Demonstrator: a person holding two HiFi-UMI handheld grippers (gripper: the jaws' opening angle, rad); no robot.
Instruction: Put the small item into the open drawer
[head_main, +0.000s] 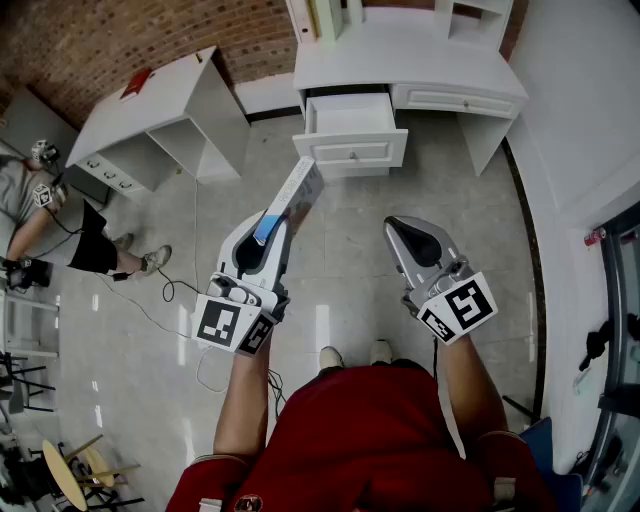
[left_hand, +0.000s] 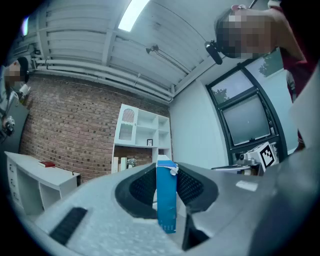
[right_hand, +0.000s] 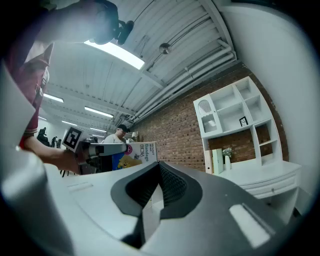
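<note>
One box (head_main: 300, 190), one drawer (head_main: 351, 151) (open), two claws (head_main: 271, 230) (head_main: 396, 228)

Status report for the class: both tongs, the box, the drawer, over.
Left tongs shut on box. Right tongs shut, empty. Drawer open ahead, box not yet in. Nothing seen in between.

Floor (head_main: 352, 215) lies open up to the drawer (head_main: 352, 150), whose rear sits under the desk top (head_main: 400, 55).

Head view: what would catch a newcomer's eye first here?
First, the blue-and-white bandage box clamped in the left claw, held out at mid-frame. Beyond it, at top centre, is the open drawer of the white desk. The right claw, right of centre, is shut and empty.
</note>
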